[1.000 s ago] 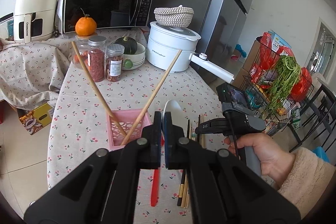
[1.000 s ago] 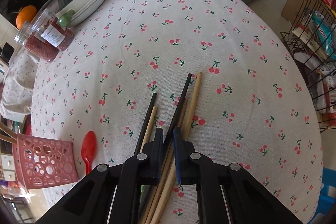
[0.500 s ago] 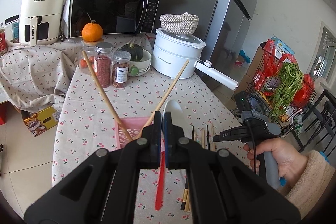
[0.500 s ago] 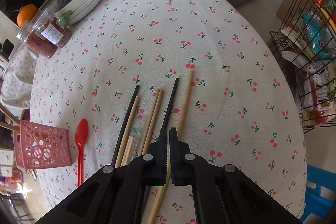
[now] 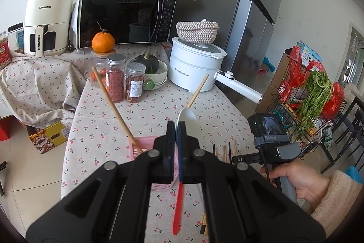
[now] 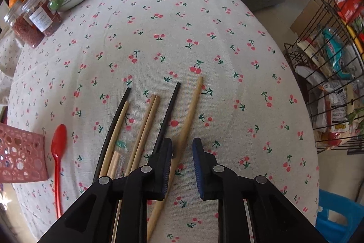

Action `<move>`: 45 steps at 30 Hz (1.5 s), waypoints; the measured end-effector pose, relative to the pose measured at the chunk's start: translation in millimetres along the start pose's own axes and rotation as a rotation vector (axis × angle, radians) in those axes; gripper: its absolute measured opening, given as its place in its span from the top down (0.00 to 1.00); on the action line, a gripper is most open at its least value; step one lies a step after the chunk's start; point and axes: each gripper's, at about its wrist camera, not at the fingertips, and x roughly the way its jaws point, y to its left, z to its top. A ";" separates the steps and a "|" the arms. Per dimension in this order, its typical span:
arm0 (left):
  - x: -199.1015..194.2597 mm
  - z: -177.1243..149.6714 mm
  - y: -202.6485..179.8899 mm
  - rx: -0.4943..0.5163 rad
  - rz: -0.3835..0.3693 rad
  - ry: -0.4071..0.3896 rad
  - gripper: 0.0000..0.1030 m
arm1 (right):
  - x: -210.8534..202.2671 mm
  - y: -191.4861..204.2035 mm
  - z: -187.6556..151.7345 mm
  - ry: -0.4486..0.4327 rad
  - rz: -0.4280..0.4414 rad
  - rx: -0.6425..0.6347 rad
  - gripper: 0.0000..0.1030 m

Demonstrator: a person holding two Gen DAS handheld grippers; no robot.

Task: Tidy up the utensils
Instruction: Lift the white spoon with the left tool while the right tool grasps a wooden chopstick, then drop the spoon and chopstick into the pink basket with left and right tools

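Note:
My left gripper (image 5: 175, 126) is shut on a white spoon (image 5: 187, 114), whose bowl sticks up past the jaws. It hovers over the pink basket (image 5: 145, 147), which holds two wooden chopsticks (image 5: 113, 106). My right gripper (image 6: 182, 145) points down at the table and its jaws are opening. A long wooden chopstick (image 6: 191, 115) lies between them, close to the left pad and not pinched. Beside it lie two black chopsticks (image 6: 168, 115), several more wooden chopsticks (image 6: 145, 126) and a red spoon (image 6: 58, 152). The pink basket (image 6: 20, 154) shows at the left edge.
A white electric pot (image 5: 195, 67) with a long handle, spice jars (image 5: 116, 81), stacked bowls (image 5: 157, 79) and a microwave (image 5: 125, 15) stand at the back of the cherry-print tablecloth (image 6: 204, 15). A wire rack (image 6: 329, 83) of groceries stands off the table's right edge.
The right gripper's jaws, shut half a second ago, have parted around the long wooden chopstick, closer to the table. The left gripper has tilted up slightly, still holding the white spoon.

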 end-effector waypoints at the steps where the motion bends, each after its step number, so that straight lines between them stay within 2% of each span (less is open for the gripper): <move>1: -1.2 2.3 1.2 -0.001 0.010 -0.016 0.98 | -0.1 2.7 -0.5 0.000 0.004 -0.007 0.90; 6: -9.1 14.0 9.5 -0.007 0.093 -0.148 0.98 | -6.3 -11.1 -2.6 -0.019 0.072 0.079 0.94; 11: -2.2 18.5 14.6 -0.013 0.195 -0.268 0.97 | -47.9 -25.7 -3.5 -0.137 0.167 0.121 0.94; 16: 15.3 14.3 14.7 0.018 0.299 -0.336 0.97 | -88.3 -30.1 -11.7 -0.252 0.219 0.113 0.94; 19: 25.4 10.0 14.9 0.036 0.333 -0.346 0.97 | -108.5 -29.5 -16.4 -0.312 0.232 0.111 0.94; 24: 42.6 0.5 15.3 0.052 0.360 -0.311 0.97 | -132.8 -34.5 -21.1 -0.401 0.265 0.129 0.94; 27: 53.4 -2.6 19.9 0.045 0.363 -0.247 0.96 | -146.2 -34.6 -23.4 -0.442 0.294 0.138 0.94; 28: 55.9 -2.0 22.6 0.036 0.357 -0.220 0.92 | -150.8 -33.7 -24.4 -0.454 0.303 0.138 0.94; 29: 59.0 -1.1 25.0 0.024 0.342 -0.186 0.81 | -155.8 -32.5 -25.6 -0.468 0.313 0.137 0.94; 31: 63.1 0.7 29.7 -0.007 0.318 -0.109 0.67 | -167.0 -28.7 -28.1 -0.495 0.339 0.128 0.94; 36: 45.5 3.7 31.8 -0.027 0.259 -0.043 0.63 | -196.9 -14.4 -36.4 -0.573 0.410 0.098 0.94; 38: 34.9 4.6 32.6 -0.023 0.244 -0.031 0.52 | -208.6 -6.2 -40.0 -0.606 0.438 0.085 0.94; 45: 9.0 2.0 48.7 -0.065 0.176 0.084 0.38 | -240.0 25.7 -49.2 -0.735 0.510 0.050 0.94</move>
